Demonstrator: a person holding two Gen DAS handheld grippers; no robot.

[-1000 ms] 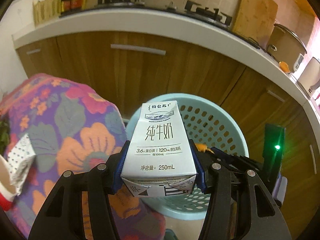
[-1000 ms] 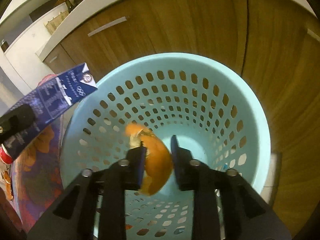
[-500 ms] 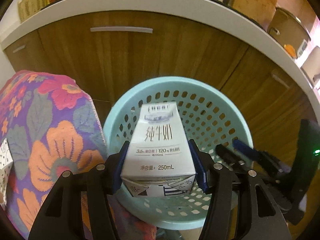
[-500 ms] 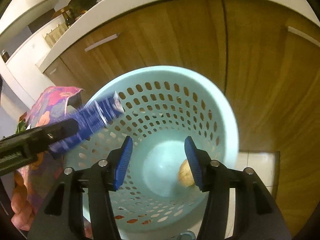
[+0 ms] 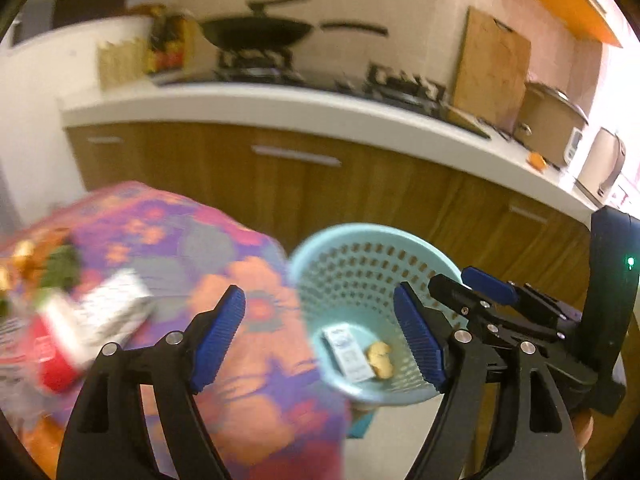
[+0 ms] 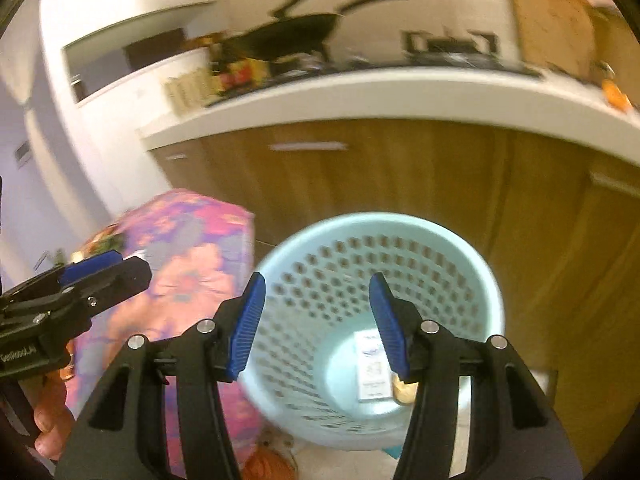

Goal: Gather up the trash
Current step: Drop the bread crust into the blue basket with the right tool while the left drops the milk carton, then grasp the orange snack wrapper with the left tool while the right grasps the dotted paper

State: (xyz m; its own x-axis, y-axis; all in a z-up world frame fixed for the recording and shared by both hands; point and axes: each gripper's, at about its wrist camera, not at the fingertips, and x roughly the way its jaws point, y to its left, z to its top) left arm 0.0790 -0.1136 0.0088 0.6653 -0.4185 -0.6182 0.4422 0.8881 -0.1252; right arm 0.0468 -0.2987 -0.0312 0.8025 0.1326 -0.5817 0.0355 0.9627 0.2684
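Note:
The light-blue perforated trash basket (image 5: 320,248) (image 6: 472,264) stands on the floor by the wooden cabinets. A white milk carton (image 5: 348,352) (image 6: 372,368) and a piece of orange peel (image 5: 382,358) (image 6: 404,390) lie on its bottom. My left gripper (image 5: 320,336) is open and empty, above the edge of the floral-cloth table (image 5: 248,344). My right gripper (image 6: 318,320) is open and empty above the basket; it also shows in the left wrist view (image 5: 472,292). More trash, a white perforated wrapper (image 5: 112,312) and a red-and-white package (image 5: 56,348), lies blurred on the table.
The white countertop (image 5: 320,112) with a stove and black wok (image 5: 260,34) runs behind the basket. A wooden board (image 5: 492,64) and cookers stand at the right. Green scraps (image 5: 60,268) lie on the table's left. Something orange (image 6: 268,464) lies on the floor.
My left gripper opened and the milk carton dropped into the basket beside the peel. Both grippers have risen and pulled back from the basket; the left swung towards the table.

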